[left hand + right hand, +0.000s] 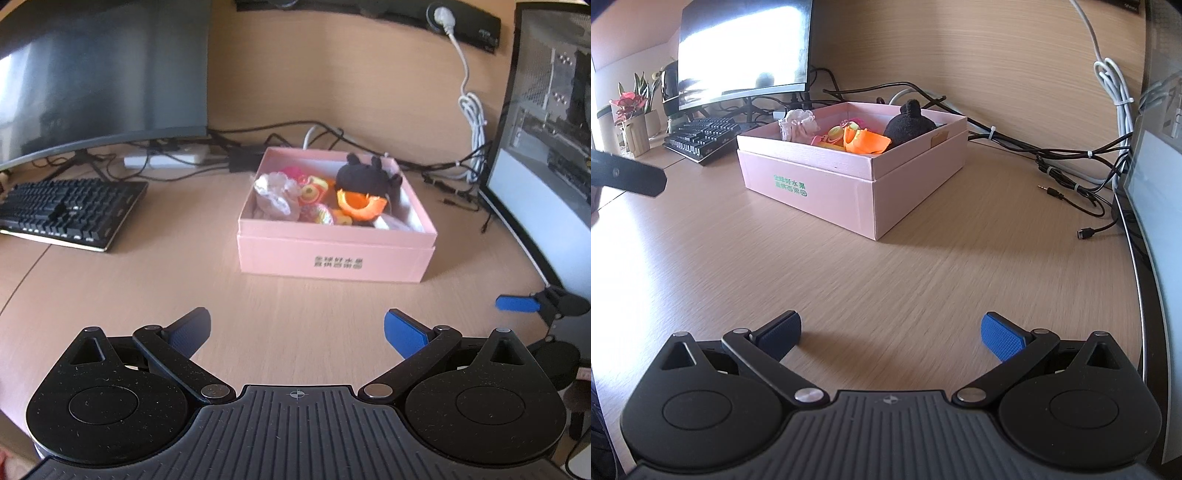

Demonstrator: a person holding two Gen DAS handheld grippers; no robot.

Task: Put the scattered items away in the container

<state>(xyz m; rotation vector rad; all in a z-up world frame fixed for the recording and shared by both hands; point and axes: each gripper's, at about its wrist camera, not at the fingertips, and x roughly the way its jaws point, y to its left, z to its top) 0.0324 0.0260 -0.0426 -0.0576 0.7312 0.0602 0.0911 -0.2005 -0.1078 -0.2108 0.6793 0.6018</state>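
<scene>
One pink box (334,254) holds perhaps six toys; two grippers gape.

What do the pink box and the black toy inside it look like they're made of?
The pink box looks like matte paperboard: crisp folded edges, thin walls, printed lettering. The black toy seems soft plush or knit fabric: fuzzy surface, no shine. Both are judged by look alone.

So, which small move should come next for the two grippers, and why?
Probably just draw both back and stop: left gripper and right gripper are open and empty, the toys already lie inside the pink box, and no loose toy shows on the desk.
</scene>
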